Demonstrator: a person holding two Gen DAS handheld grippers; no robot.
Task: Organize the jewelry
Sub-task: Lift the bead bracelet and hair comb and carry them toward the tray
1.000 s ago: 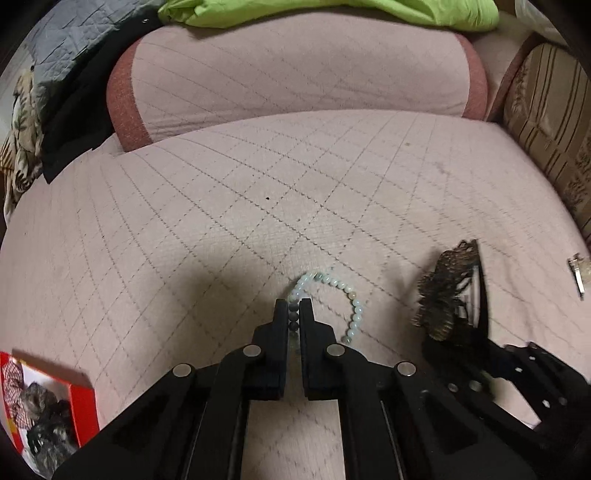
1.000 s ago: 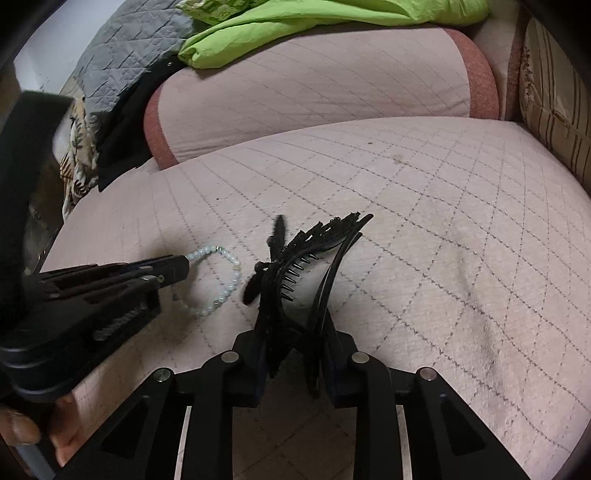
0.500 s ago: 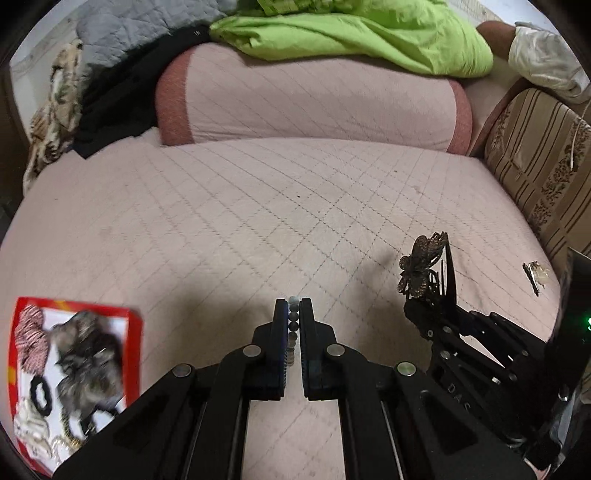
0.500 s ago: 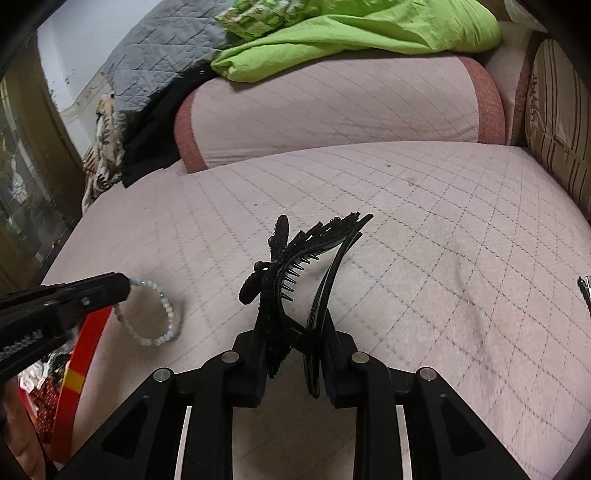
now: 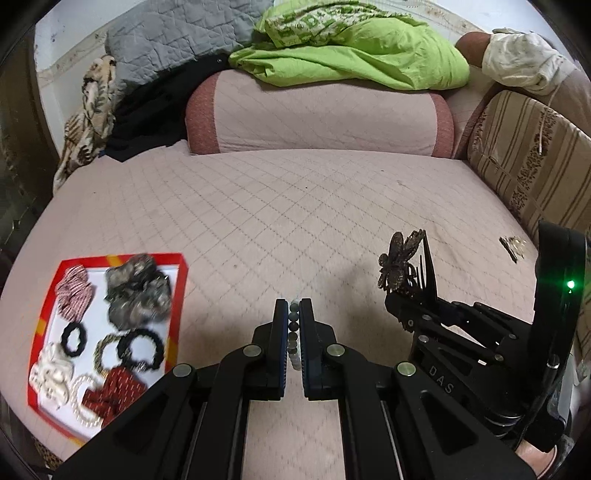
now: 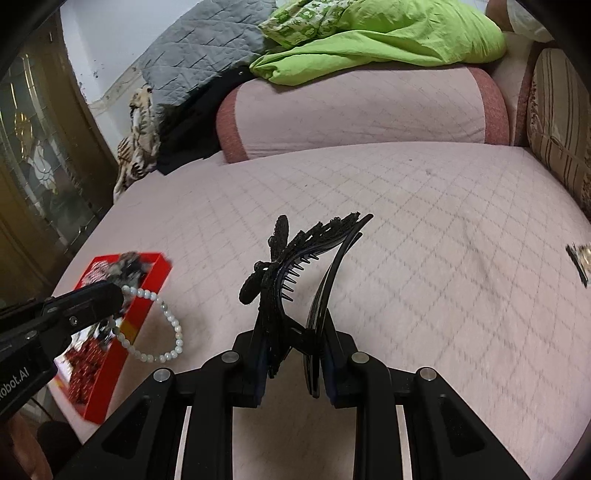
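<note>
- The bed [image 5: 295, 221], under a pink quilted cover, fills both views; a pink bolster [image 5: 317, 114] lies across its far end with a green cloth [image 5: 362, 55] heaped on top and a grey quilt [image 5: 173, 33] to the left.
- A striped cushion [image 5: 532, 166] stands along the bed's right side.
- The right hand-held gripper [image 6: 291, 354] is clamped on a black hair claw [image 6: 295, 266] with a butterfly ornament, held clear above the bed; its body reads "DAS" in the left wrist view.
- The left hand-held gripper [image 5: 294, 317] is pinched together on a pale bead bracelet [image 6: 162, 325], whose loop hangs free beside the tray; its side reads "obot.AI", the start cut off.
- A red-rimmed tray [image 5: 177, 314] sits at the bed's near left edge, holding scrunchies and hair ties.
- A small clip [image 5: 511, 245] lies alone on the bed near the striped cushion; its details are too small to tell.
</note>
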